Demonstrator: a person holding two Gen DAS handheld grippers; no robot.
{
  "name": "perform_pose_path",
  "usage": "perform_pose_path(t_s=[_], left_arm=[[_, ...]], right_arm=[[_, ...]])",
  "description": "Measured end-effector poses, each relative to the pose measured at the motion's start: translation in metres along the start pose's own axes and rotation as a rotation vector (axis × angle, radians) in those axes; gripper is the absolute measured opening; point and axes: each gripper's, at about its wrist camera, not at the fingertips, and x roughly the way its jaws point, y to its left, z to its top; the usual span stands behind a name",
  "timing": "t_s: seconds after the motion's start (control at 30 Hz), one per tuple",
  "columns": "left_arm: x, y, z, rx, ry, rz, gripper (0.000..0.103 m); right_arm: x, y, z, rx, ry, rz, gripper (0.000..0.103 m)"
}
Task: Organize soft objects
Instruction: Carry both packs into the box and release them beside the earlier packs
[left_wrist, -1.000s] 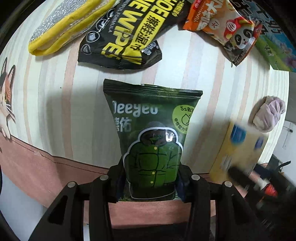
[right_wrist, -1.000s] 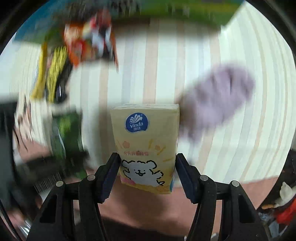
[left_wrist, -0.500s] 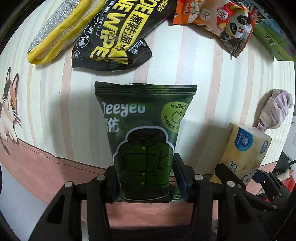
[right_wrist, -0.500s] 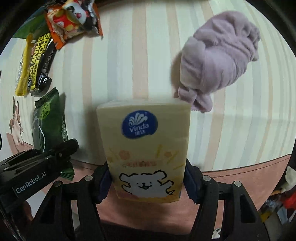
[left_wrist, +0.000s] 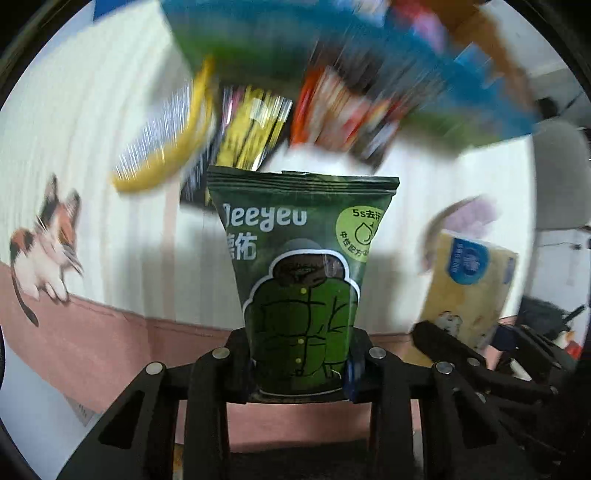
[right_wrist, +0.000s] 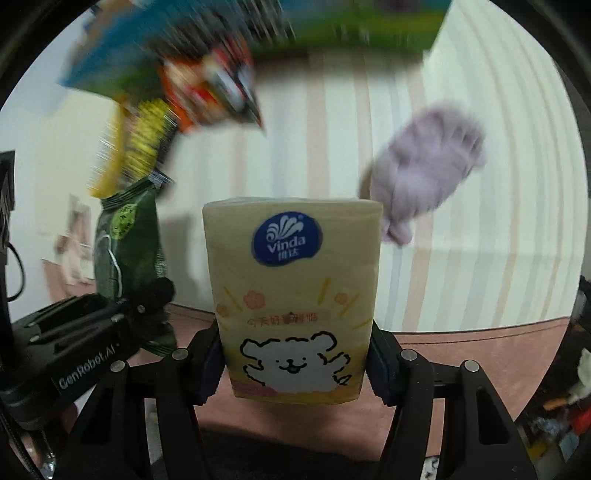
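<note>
My left gripper (left_wrist: 301, 363) is shut on a dark green wipes packet (left_wrist: 301, 266) and holds it raised above the striped tablecloth (left_wrist: 110, 206). My right gripper (right_wrist: 295, 363) is shut on a yellow Vinda tissue pack (right_wrist: 293, 280), also raised. Each view shows the other gripper's load: the tissue pack (left_wrist: 469, 284) at the right of the left wrist view, the green packet (right_wrist: 127, 243) at the left of the right wrist view. A lilac cloth bundle (right_wrist: 424, 173) lies on the table beyond the tissue pack.
At the table's far side lie, blurred, a yellow sponge (left_wrist: 166, 144), a black-and-yellow wipes pack (left_wrist: 247, 136), an orange snack bag (left_wrist: 340, 118) and a blue-green box (left_wrist: 295, 48). The pink tablecloth border (left_wrist: 92, 343) marks the near edge.
Both grippers have lifted and tilted up with their packs, so the far items now sit lower in view and are motion-blurred. Both grips are unchanged.
</note>
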Motion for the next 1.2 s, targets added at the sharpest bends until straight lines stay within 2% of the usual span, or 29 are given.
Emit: perform_pose_path(t_s=[0.1, 0.23, 0.33, 0.43, 0.53, 0.67, 0.77, 0.87, 1.03, 1.2], left_arm=[[-0.056, -0.016, 0.018, 0.032, -0.096, -0.057, 0.031], [-0.113, -0.025, 0.057, 0.070, -0.170, -0.099, 0.031], [-0.137, -0.027, 0.106, 0.097, -0.221, -0.051, 0.031], [-0.136, -0.020, 0.154, 0.088, -0.228, -0.007, 0.031], [-0.118, -0.008, 0.193, 0.074, -0.192, 0.019, 0.031], [-0.079, -0.005, 0.244, 0.076, -0.122, 0.070, 0.031], [-0.053, -0.001, 0.268, 0.080, -0.070, 0.099, 0.031], [-0.035, 0.000, 0.287, 0.077, -0.031, 0.117, 0.031], [-0.012, 0.004, 0.314, 0.074, 0.002, 0.134, 0.031], [0.003, -0.002, 0.327, 0.094, 0.079, 0.162, 0.033]], right_arm=[[-0.056, 0.009, 0.008, -0.024, -0.085, 0.052, 0.066], [-0.131, 0.020, 0.035, -0.054, -0.203, 0.096, 0.066], [-0.175, 0.027, 0.072, -0.064, -0.278, 0.082, 0.066], [-0.191, 0.021, 0.112, -0.053, -0.314, 0.038, 0.066], [-0.180, 0.015, 0.151, -0.020, -0.296, 0.006, 0.066], [-0.144, 0.004, 0.196, 0.037, -0.229, -0.022, 0.066], [-0.104, 0.002, 0.226, 0.053, -0.186, -0.059, 0.066], [-0.081, -0.009, 0.249, 0.068, -0.146, -0.075, 0.066], [-0.057, -0.016, 0.258, 0.076, -0.109, -0.092, 0.066], [-0.045, -0.018, 0.261, 0.079, -0.072, -0.117, 0.066]])
